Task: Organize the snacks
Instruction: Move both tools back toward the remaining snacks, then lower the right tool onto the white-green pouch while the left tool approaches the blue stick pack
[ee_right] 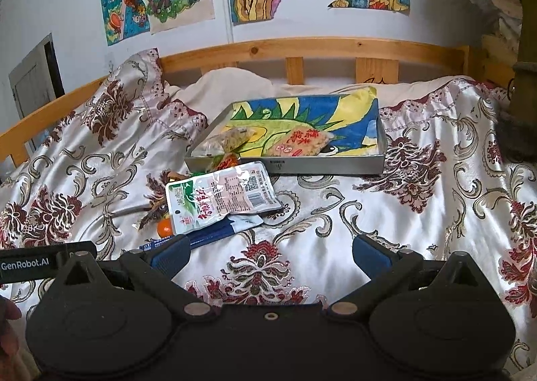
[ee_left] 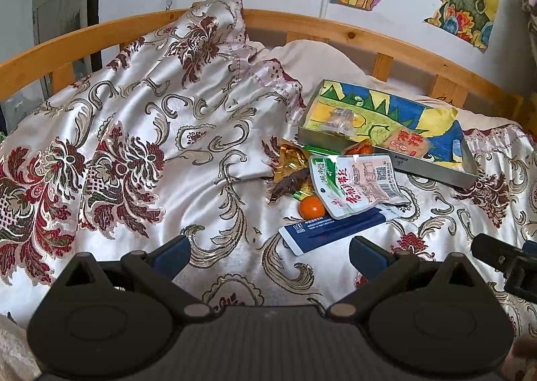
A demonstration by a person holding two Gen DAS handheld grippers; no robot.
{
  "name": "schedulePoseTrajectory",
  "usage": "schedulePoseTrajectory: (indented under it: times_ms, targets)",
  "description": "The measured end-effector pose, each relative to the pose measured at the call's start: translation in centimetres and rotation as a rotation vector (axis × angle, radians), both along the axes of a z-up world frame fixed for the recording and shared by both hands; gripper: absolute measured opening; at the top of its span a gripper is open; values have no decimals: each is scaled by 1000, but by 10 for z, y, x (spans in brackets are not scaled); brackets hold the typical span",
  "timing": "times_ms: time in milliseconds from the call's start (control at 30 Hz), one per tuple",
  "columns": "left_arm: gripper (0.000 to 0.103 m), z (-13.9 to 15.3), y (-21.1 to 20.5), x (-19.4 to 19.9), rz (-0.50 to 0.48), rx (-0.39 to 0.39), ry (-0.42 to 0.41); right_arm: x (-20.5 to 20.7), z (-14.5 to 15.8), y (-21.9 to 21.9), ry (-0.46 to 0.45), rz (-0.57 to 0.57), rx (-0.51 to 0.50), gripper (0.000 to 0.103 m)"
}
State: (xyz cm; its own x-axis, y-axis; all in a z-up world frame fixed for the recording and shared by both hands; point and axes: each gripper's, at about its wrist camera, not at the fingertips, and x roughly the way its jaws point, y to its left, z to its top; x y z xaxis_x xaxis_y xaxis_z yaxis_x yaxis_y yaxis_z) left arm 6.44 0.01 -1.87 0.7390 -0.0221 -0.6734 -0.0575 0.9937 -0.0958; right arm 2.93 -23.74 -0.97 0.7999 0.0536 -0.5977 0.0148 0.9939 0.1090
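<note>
Both grippers are just hovering over the floral satin bedspread point(ee_left: 141, 132) with nothing in them: left gripper point(ee_left: 268, 251) has its jaws spread wide, same for the right gripper point(ee_right: 270, 255). The snacks sit in a loose pile in front of the shallow grey tray point(ee_right: 332, 168): a white-and-green pouch point(ee_right: 220, 199) lies on top of a blue-and-white packet point(ee_left: 330, 230), with a small orange point(ee_left: 312, 207) tucked beside them and a gold wrapper point(ee_left: 292, 161) behind. Two snack bags are already inside the tray, a pinkish rice-cracker bag point(ee_right: 302, 142) and a clear bag point(ee_right: 231, 139).
</note>
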Motion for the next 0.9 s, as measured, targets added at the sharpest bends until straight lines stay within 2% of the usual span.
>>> schedulePoseTrajectory:
  times_ms: [567,900]
  targets:
    - [102,-3,6,19,-2,-15,77,16,-8,7,65,35,-16,102]
    - [102,0,2,53,-139,43,85,41,-2,6,70,95,-76,102]
